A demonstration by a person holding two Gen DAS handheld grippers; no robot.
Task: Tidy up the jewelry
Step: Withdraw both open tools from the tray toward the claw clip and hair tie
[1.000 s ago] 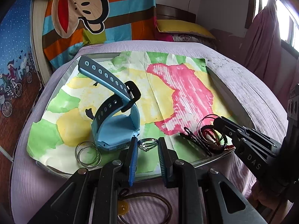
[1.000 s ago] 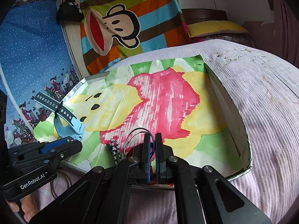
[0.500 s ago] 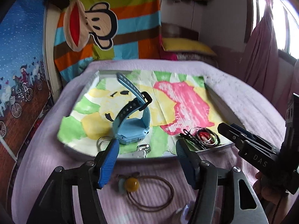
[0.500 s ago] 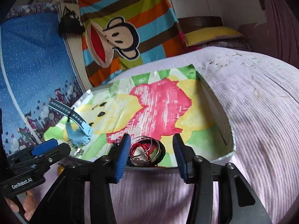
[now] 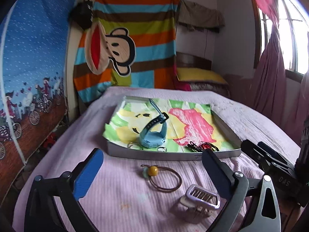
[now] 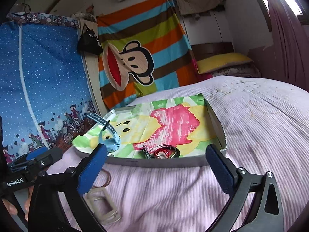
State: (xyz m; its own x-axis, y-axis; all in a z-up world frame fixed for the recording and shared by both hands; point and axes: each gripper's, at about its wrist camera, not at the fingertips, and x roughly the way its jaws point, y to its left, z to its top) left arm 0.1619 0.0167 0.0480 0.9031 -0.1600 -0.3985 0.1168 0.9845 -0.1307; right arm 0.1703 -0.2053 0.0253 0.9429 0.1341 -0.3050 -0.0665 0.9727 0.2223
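Observation:
A shallow grey tray (image 5: 173, 156) lined with a painted paper sits on the lilac bed. In it stand a blue watch (image 5: 153, 135), silver rings (image 5: 133, 145), a small ring (image 5: 161, 148) and a tangle of red and black bangles (image 5: 204, 147). A brown hair tie with a yellow bead (image 5: 153, 171) and a silver claw clip (image 5: 200, 197) lie on the bed in front of the tray. My left gripper (image 5: 150, 171) hangs wide open and empty above them. My right gripper (image 6: 154, 164) is wide open and empty too, before the tray's (image 6: 154, 162) near wall, where bangles (image 6: 164, 151) and watch (image 6: 108, 137) show.
A striped monkey blanket (image 5: 125, 44) and a blue patterned cloth (image 5: 29, 58) hang behind the bed. A yellow pillow (image 5: 199, 75) lies at the back right and pink curtains (image 5: 270, 73) at the window. The other gripper (image 5: 270, 162) shows at right.
Both grippers have opened wide and pulled back from the tray. The ring and the bangles stay in the tray. The hair tie and clip came into the left view.

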